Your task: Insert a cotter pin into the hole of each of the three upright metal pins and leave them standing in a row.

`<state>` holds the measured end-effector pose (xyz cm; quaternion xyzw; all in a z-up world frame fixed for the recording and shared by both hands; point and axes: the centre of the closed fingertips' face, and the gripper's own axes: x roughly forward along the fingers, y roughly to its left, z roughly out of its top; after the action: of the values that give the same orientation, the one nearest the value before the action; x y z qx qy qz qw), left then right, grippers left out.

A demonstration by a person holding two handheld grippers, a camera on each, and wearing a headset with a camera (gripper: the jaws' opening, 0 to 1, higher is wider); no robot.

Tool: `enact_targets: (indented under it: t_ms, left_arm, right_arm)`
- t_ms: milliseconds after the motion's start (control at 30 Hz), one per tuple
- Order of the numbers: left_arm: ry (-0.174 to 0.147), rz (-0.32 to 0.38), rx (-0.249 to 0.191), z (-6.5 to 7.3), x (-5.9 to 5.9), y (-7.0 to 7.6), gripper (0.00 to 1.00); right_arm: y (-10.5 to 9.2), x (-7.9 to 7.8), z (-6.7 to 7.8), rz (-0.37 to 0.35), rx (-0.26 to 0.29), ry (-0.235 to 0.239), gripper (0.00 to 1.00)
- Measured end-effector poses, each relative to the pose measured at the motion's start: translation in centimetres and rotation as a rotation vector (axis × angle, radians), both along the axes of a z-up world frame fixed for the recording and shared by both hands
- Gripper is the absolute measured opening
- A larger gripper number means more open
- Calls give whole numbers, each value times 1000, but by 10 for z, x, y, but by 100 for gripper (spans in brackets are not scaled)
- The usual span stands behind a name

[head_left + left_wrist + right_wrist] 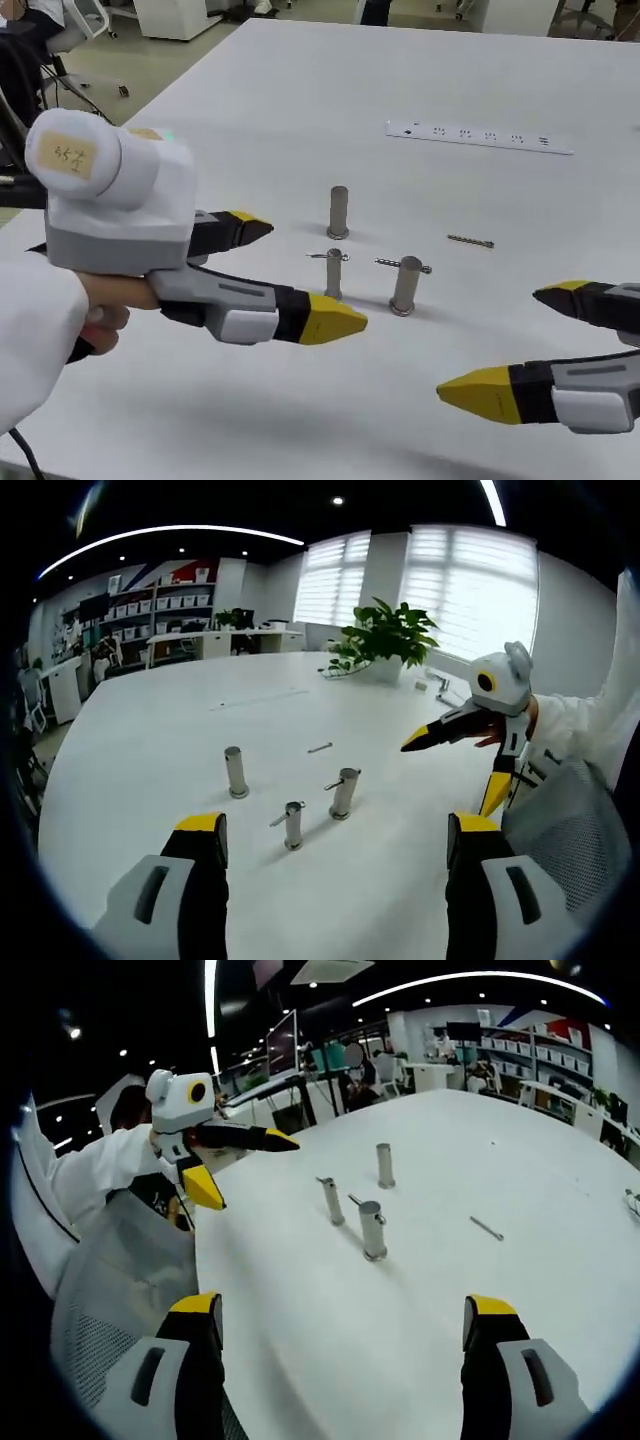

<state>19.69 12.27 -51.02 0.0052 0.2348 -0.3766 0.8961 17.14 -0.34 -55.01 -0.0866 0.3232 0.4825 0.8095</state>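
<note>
Three upright metal pins stand on the white table. The far pin (338, 212) (235, 772) (385, 1165) has no cotter pin in it. The middle pin (333, 274) (292, 826) (331, 1201) and the near-right pin (405, 286) (344, 794) (372, 1230) each carry a cotter pin through the top. A loose cotter pin (470, 241) (320, 748) (487, 1228) lies flat to the right. My left gripper (319, 274) (337, 830) hovers open left of the pins. My right gripper (487, 340) (340, 1310) is open at the near right, holding nothing.
A white power strip (480, 137) lies far back on the table (250, 90). A potted plant (385, 640) stands at the table's far end in the left gripper view. Office chairs and desks surround the table.
</note>
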Motion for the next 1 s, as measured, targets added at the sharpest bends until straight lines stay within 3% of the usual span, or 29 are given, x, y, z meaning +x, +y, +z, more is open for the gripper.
enact_targets:
  t_ms: [167,267,467,567,800,933,1000]
  left_arm:
    - [-45,31,-5,14,21,3,80]
    - [-75,63,-1,22,40,7,77]
    - [-105,87,39,22,71,11,66]
    - [-96,94,66,14,86,14,61]
    - [-40,91,92,-9,106,18,53]
    - [-53,85,158,-17,114,21,48]
    - [-50,86,159,-20,118,21,42]
  right_arm:
    - [-1,-1,-3,-5,-1,11,98]
    - [-3,-2,-3,-10,1,15,98]
    - [-8,0,1,-29,0,10,98]
    - [-10,0,3,-35,5,10,98]
    - [-15,0,1,-22,-15,12,97]
    - [-16,0,1,-17,-23,15,97]
    - [-15,-1,0,-11,-22,22,97]
